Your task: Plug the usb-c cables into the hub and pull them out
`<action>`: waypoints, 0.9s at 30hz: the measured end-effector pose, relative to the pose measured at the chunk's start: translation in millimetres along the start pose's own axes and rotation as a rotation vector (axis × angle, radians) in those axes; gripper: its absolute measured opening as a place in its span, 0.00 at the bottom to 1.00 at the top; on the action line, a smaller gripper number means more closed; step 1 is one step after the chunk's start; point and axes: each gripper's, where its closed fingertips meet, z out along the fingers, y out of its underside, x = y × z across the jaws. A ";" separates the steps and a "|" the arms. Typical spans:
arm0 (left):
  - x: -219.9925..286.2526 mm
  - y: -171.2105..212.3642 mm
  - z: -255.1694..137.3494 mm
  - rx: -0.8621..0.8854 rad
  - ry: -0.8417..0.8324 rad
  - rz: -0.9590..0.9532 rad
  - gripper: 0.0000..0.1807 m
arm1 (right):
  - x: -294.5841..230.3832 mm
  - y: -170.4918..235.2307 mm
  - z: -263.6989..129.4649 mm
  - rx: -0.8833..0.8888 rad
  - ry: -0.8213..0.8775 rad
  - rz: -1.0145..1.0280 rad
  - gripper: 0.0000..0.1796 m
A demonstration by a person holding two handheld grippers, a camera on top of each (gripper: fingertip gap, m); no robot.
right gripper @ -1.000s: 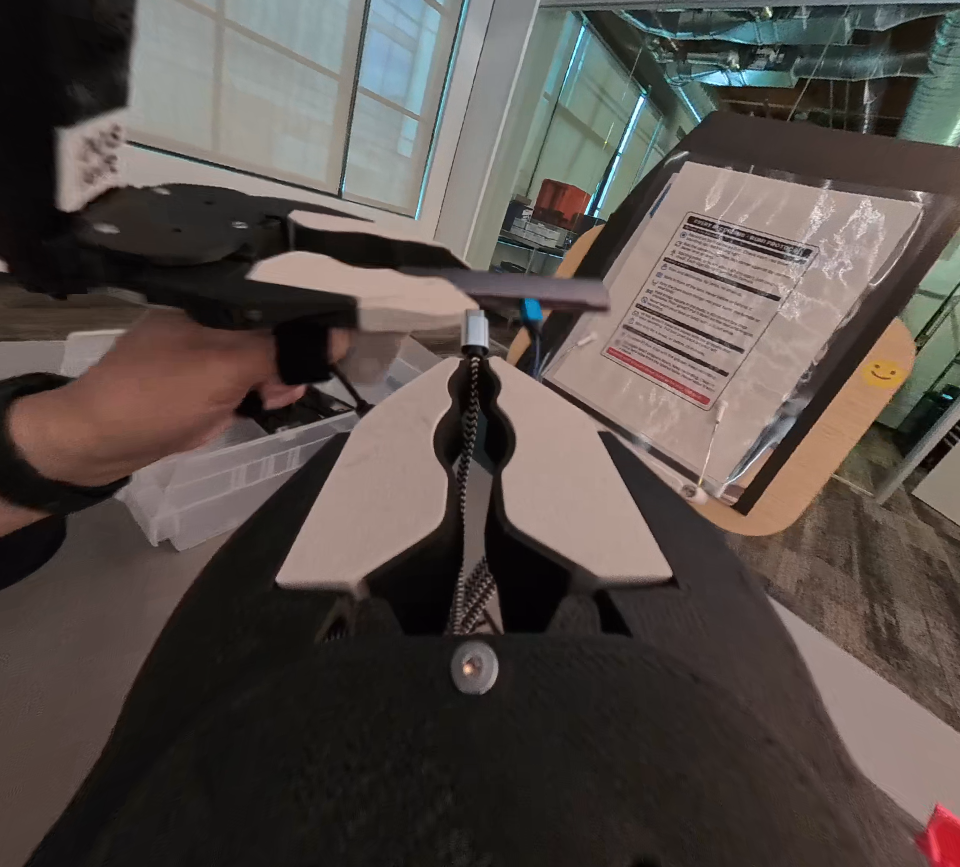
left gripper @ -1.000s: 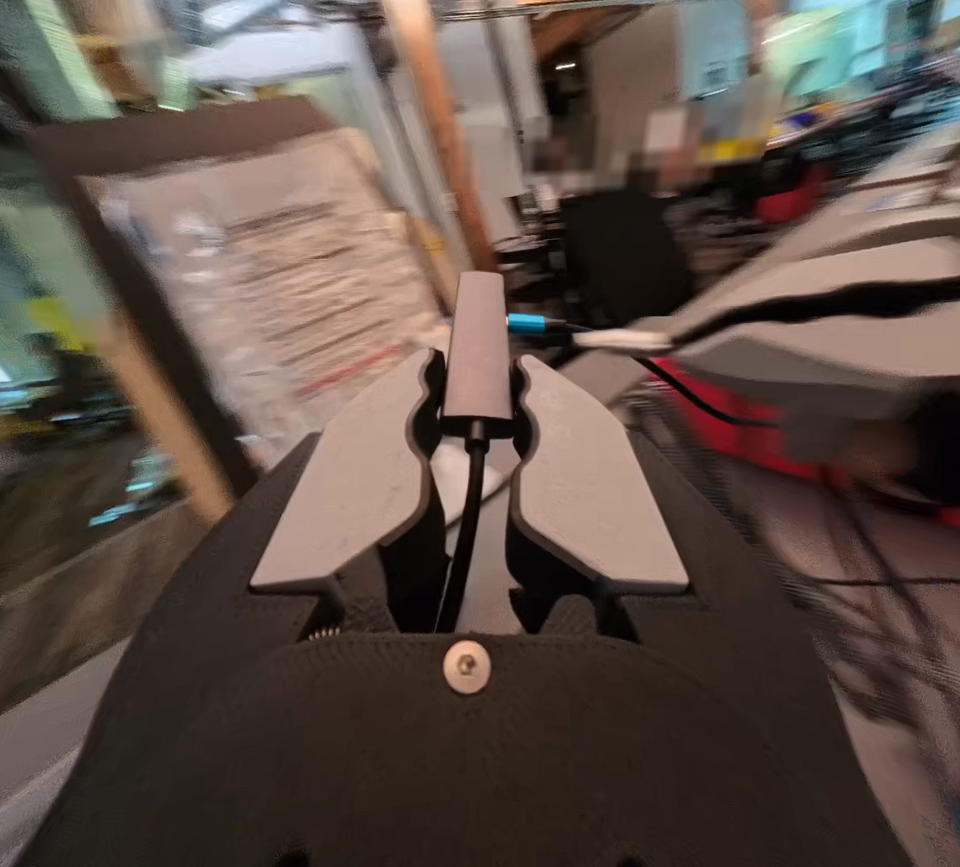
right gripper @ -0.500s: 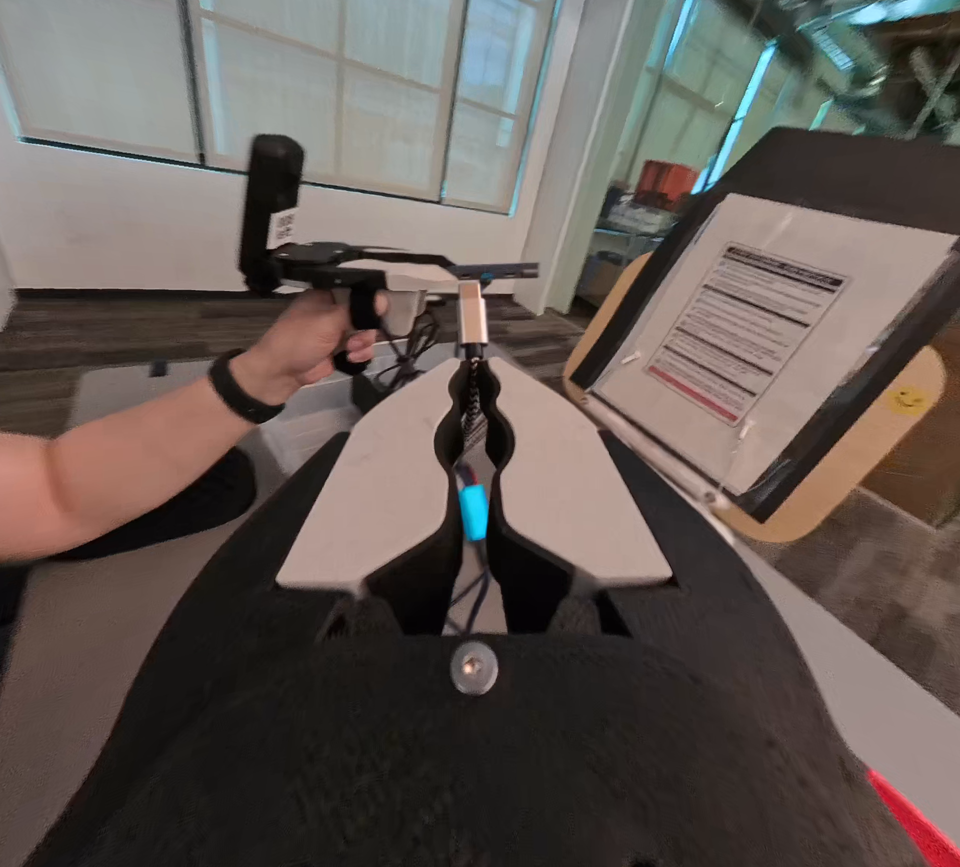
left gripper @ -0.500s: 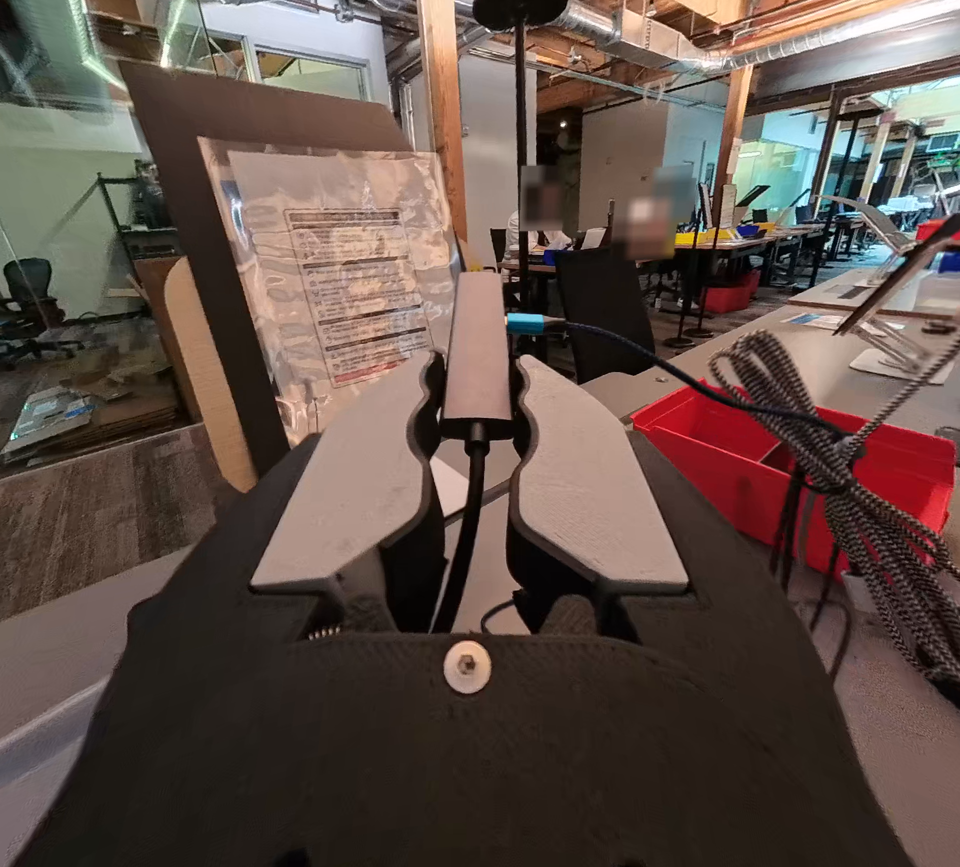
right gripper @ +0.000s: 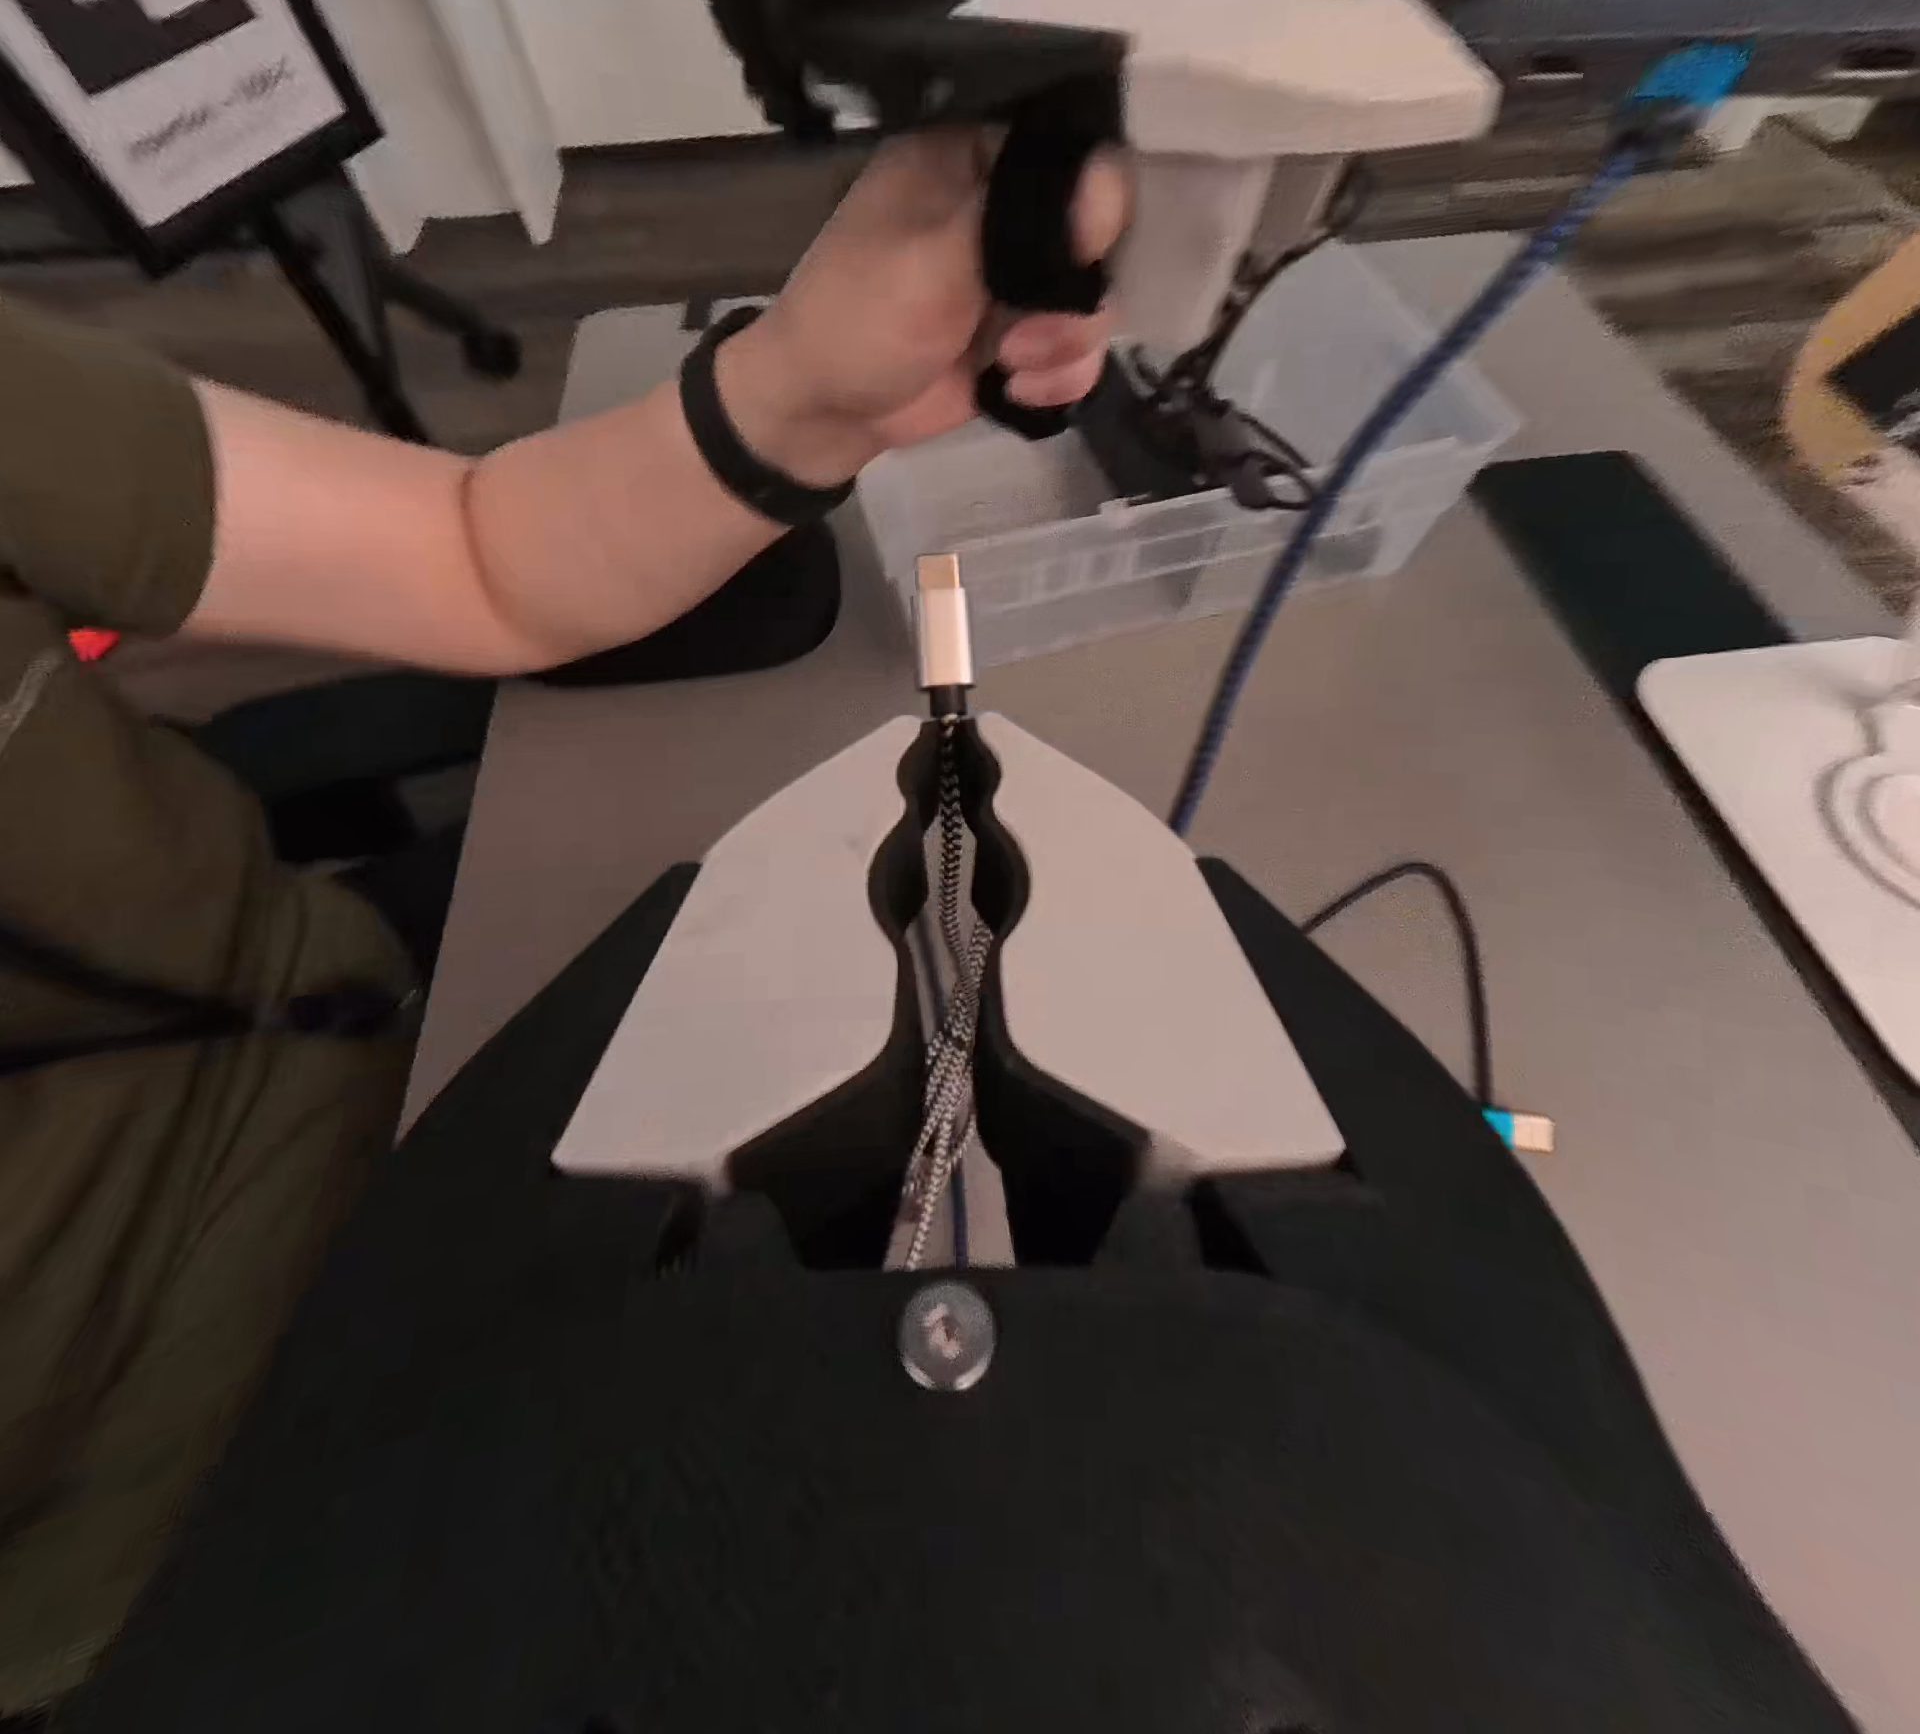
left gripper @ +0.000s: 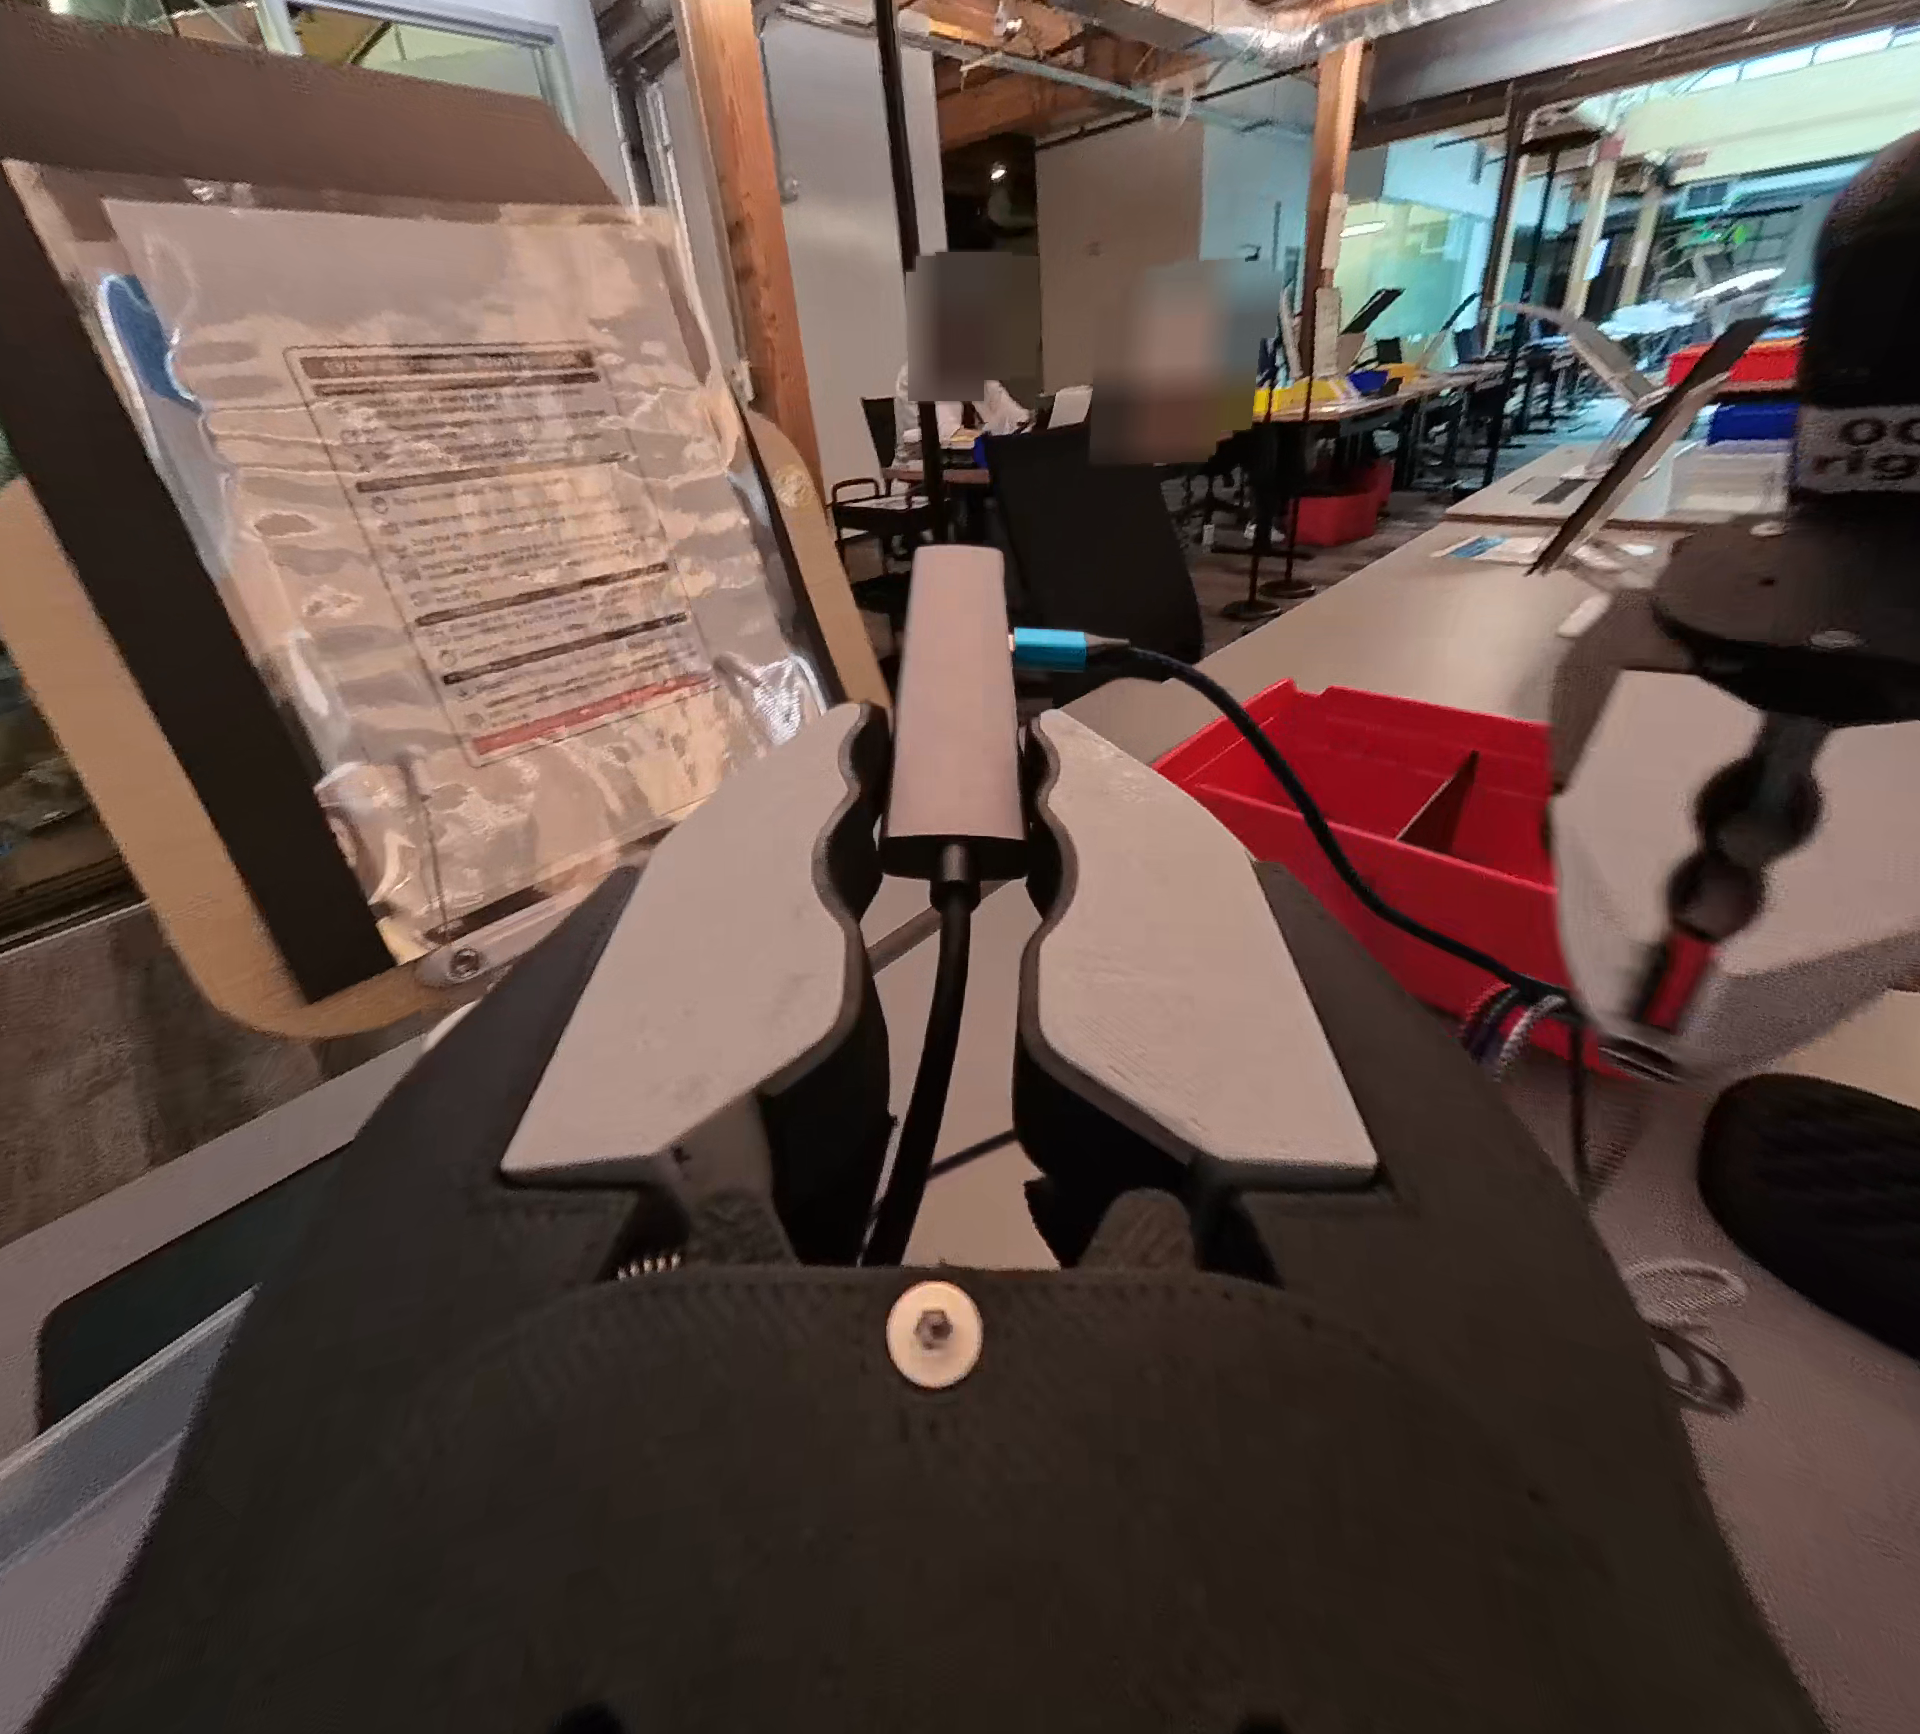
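The left gripper (left gripper: 954, 754) is clamped on the near end of a slim grey hub (left gripper: 952, 697), which stands out forward between its fingers above the grey table (left gripper: 1434, 635); the hub's own black lead (left gripper: 930, 1050) drops from its near end back through the gap between the fingers. A blue-shelled plug (left gripper: 1051, 648) is seated in the hub's right side, and its dark braided cable (left gripper: 1278, 780) arcs down to the right, passing in front of a red bin (left gripper: 1351, 749). The right gripper (right gripper: 948, 728) is pinched shut on a black-and-white braided cable (right gripper: 951, 811) just behind its silver plug (right gripper: 941, 619); that plug points forward, free in the air, well apart from the hub and below it. In the right wrist view the person's hand (right gripper: 914, 323) grips the handle of the left gripper at the far left, and the hub extends to the right from it with the blue plug in its underside and the blue cable hanging to the table. A second blue-tipped plug (right gripper: 1519, 1134) lies loose on the table at the near right. A clear plastic box (right gripper: 1195, 521) sits on the table beyond the silver plug. A board with a bagged printed sheet (left gripper: 499, 541) stands at the far left.
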 end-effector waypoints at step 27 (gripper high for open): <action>-36.4 15.2 -7.9 -0.102 -0.081 -0.015 0.14 | 92.9 172.1 -250.4 -0.161 0.562 0.237 0.02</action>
